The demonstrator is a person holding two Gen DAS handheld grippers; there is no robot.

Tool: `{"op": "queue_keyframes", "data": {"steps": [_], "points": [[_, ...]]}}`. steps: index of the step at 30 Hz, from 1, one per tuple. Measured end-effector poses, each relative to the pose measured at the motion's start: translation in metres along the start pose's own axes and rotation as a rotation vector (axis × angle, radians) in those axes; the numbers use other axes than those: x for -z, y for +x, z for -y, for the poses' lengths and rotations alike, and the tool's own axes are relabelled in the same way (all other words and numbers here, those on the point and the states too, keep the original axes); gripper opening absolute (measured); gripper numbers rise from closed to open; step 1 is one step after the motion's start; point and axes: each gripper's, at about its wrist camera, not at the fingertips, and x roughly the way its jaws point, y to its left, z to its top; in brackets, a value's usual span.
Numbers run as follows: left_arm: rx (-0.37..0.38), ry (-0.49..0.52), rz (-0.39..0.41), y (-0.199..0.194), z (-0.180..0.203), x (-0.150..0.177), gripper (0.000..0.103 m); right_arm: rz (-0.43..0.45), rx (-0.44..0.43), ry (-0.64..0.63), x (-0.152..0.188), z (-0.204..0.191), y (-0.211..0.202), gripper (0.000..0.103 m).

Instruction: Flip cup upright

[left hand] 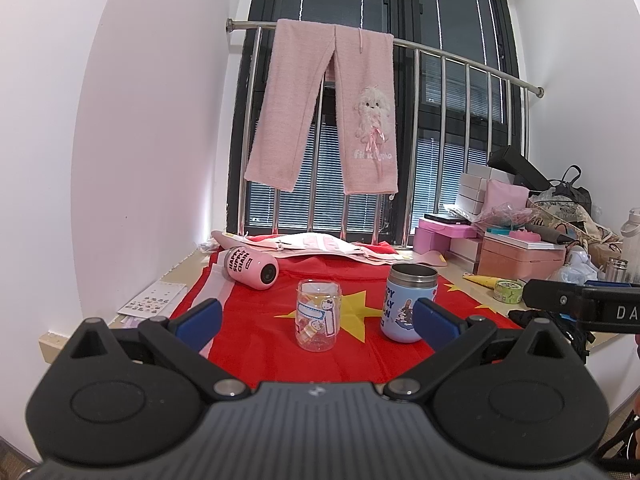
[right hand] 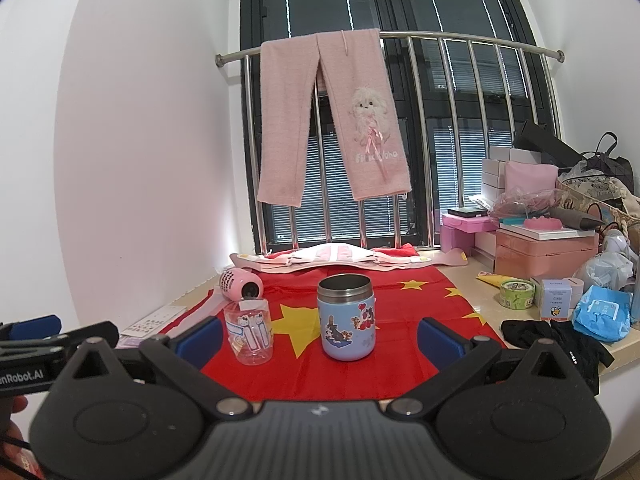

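Note:
A pink cup [left hand: 251,268] lies on its side at the back left of the red cloth [left hand: 264,344], its mouth facing front right; it also shows in the right wrist view [right hand: 241,284]. A clear sticker cup [left hand: 319,316] [right hand: 248,331] stands in the middle, bottom up as far as I can tell. A blue steel-rimmed cup [left hand: 408,302] [right hand: 347,317] stands upright, mouth open. My left gripper [left hand: 318,320] is open and empty, just short of the clear cup. My right gripper [right hand: 320,338] is open and empty, just short of the blue cup.
Pink trousers [left hand: 324,108] hang on a steel railing behind the cloth. Pink boxes [left hand: 520,254], bags and small jars crowd the right side of the ledge. A sticker sheet [left hand: 154,300] lies at the left. A white wall stands on the left.

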Motion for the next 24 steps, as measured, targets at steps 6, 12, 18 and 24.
{"op": "queue_keyframes", "data": {"steps": [6, 12, 18, 24], "points": [[0.0, 0.0, -0.001, 0.0, 0.0, 0.0, 0.103, -0.001, 0.0, 0.0, 0.0006, 0.0, 0.0004, 0.103], [0.0, 0.0, -0.001, 0.0001, 0.0, 0.0001, 0.103, -0.001, 0.0, 0.0, 0.0011, 0.0, 0.0009, 0.103], [0.0, 0.0, -0.001, 0.002, 0.0015, 0.0021, 0.103, -0.002, 0.0, 0.001, 0.0017, -0.0001, 0.001, 0.103], [0.0, 0.0, -0.001, 0.0021, 0.0015, 0.0021, 0.103, -0.002, -0.001, 0.001, 0.0024, -0.0003, 0.0013, 0.103]]}}
